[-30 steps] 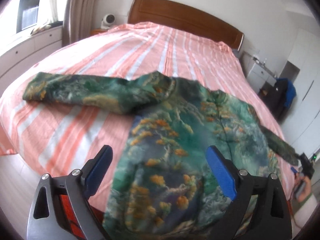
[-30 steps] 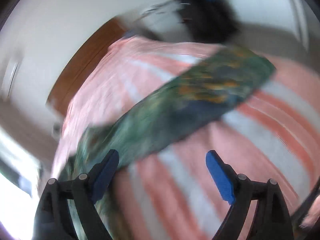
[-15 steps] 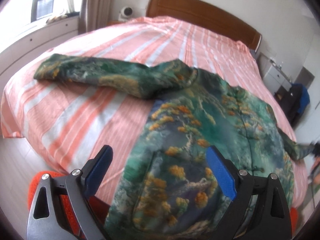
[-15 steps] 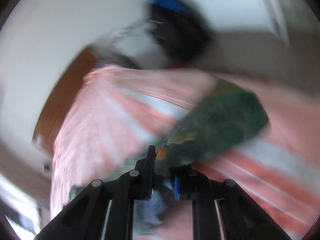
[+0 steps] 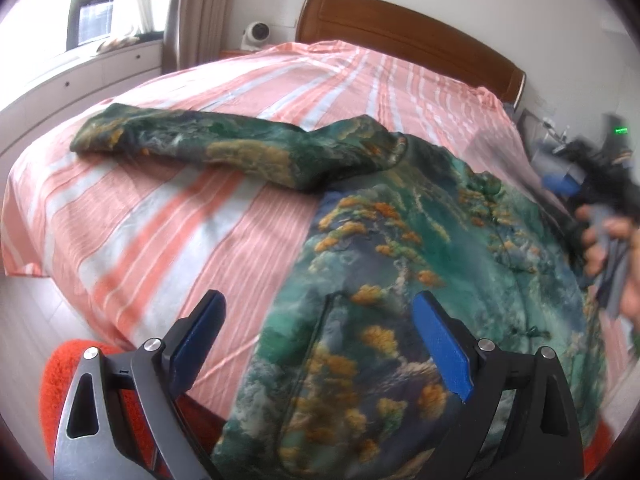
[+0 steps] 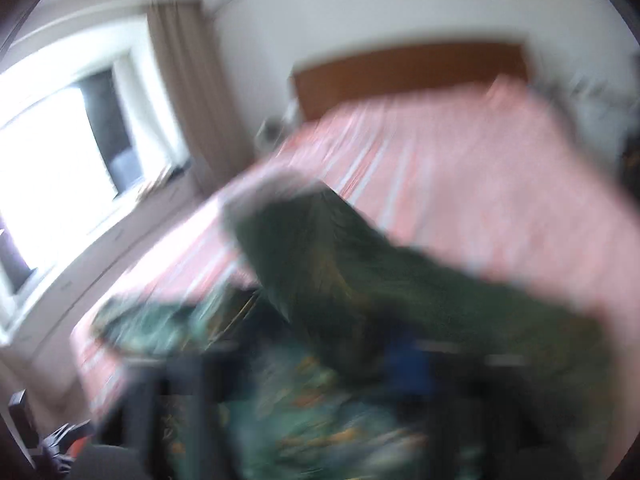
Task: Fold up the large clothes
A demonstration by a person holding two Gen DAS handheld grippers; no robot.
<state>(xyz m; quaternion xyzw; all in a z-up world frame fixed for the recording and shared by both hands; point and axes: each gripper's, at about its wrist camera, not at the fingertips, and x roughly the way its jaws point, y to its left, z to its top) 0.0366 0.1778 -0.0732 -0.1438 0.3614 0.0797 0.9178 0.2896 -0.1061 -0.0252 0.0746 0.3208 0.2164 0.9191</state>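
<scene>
The green landscape-print jacket [image 5: 420, 280] lies spread on the pink-striped bedspread [image 5: 168, 216], its body from centre to 5 o'clock in the left wrist view, one sleeve [image 5: 224, 148] stretched toward 10 o'clock. The left gripper [image 5: 316, 336] hangs over the hem, blue pads wide apart and empty. The right gripper [image 6: 360, 364] is smeared by blur, a dark green sleeve [image 6: 340, 264] draped across it; I cannot tell its opening.

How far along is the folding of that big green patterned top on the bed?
It has barely started. The green top lies spread on the striped bed. One sleeve is stretched out flat, unfolded. The left tool hovers open over the hem, holding nothing. The right tool's view is heavily blurred, with green cloth close in front; whether it grips that cloth is unclear. All folds remain.
</scene>
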